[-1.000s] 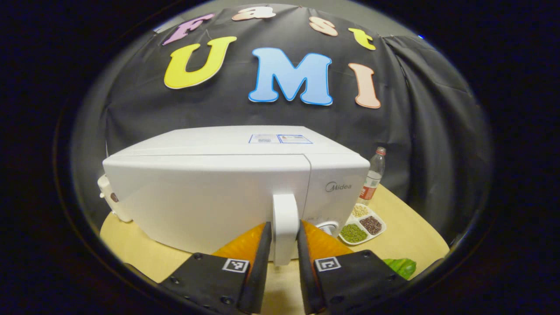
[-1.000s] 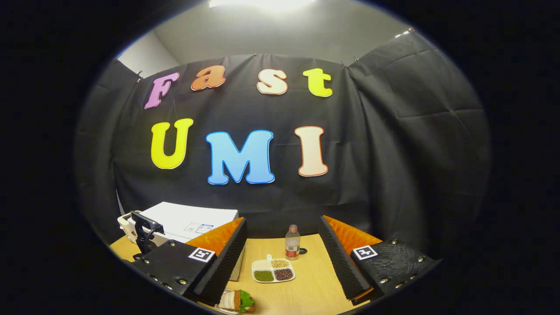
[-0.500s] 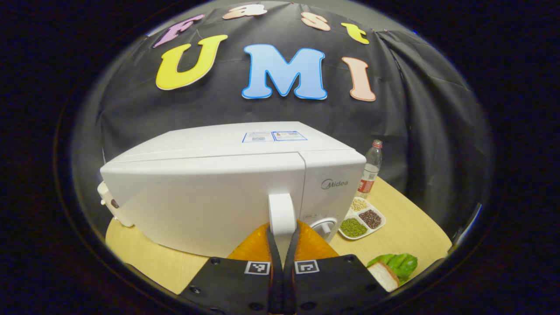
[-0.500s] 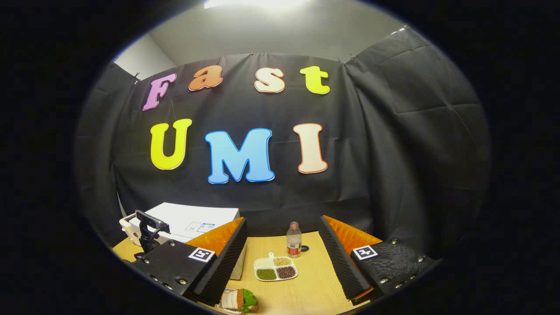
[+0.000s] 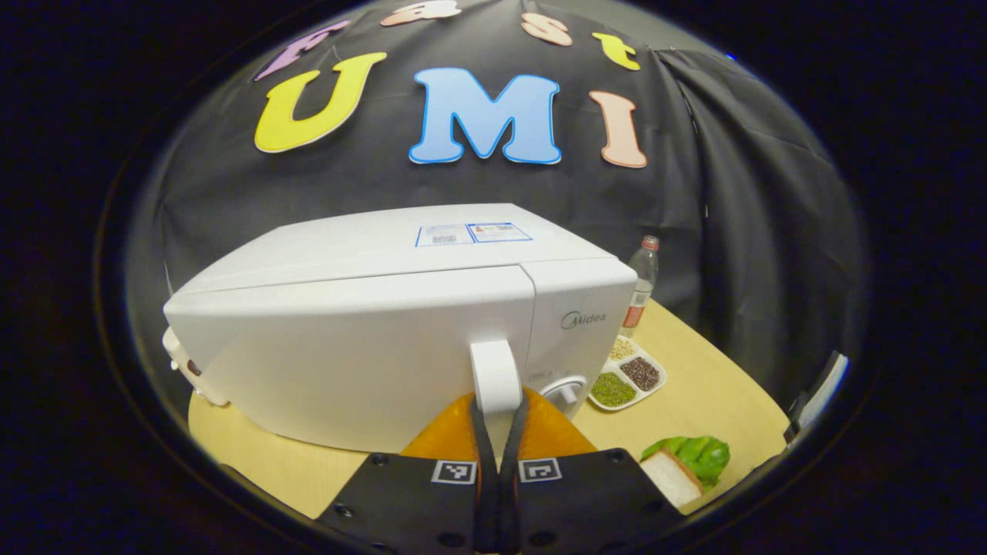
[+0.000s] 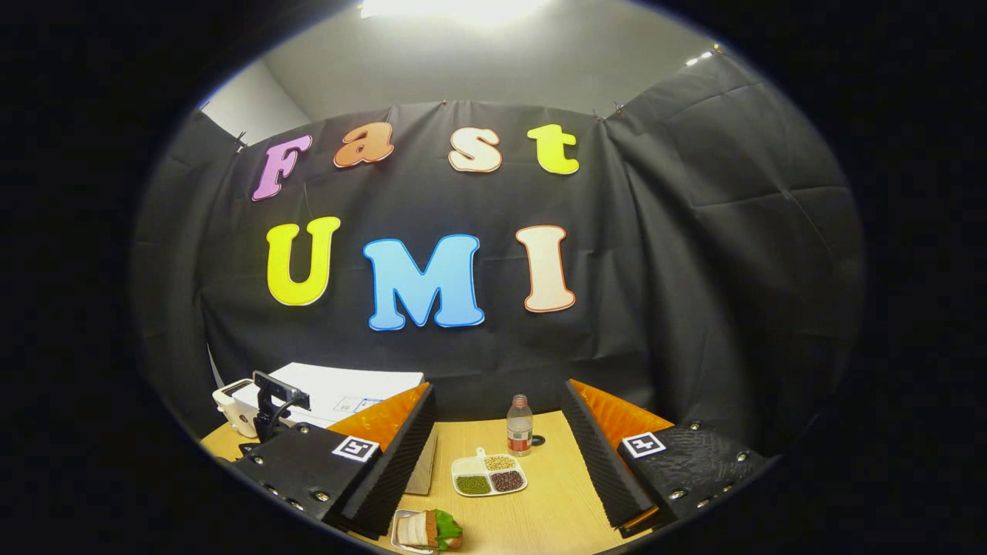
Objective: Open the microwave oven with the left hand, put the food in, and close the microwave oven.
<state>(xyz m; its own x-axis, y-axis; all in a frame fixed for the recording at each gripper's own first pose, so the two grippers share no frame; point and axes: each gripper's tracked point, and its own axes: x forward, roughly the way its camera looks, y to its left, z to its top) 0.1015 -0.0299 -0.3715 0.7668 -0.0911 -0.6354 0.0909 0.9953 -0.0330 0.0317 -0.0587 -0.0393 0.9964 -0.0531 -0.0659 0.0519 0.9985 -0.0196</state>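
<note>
Because the door must be pulled open by its handle, the left tongs (image 5: pixel 497 432) are clamped on the lower part of the white handle (image 5: pixel 495 378), one finger pressing on each side of it. The handle is a vertical bar mounted at the right edge of the door, next to the control panel, so gripping it low leaves the upper part of the bar visible in the left gripper view. The microwave oven (image 5: pixel 385 324) stands on the desk (image 5: pixel 694 385) with its door seated flush against the body; judged from this, the opening pull has not yet produced a gap.

The right tongs (image 6: pixel 501 455) are held with the fingers wide apart and nothing between them, raised above the desk and facing the booth wall. This posture keeps them clear of the door's swing and ready to take the food, which is the likely next duty.

The food, a sandwich (image 6: pixel 428 530) with green leaf, lies on the desk at the near edge, just below the right tongs in the right gripper view, and to the right of the oven in the left gripper view. A divided dish of beans (image 6: pixel 489 478) and a bottle (image 6: pixel 519 425) stand farther back, apart from the door's path.
</note>
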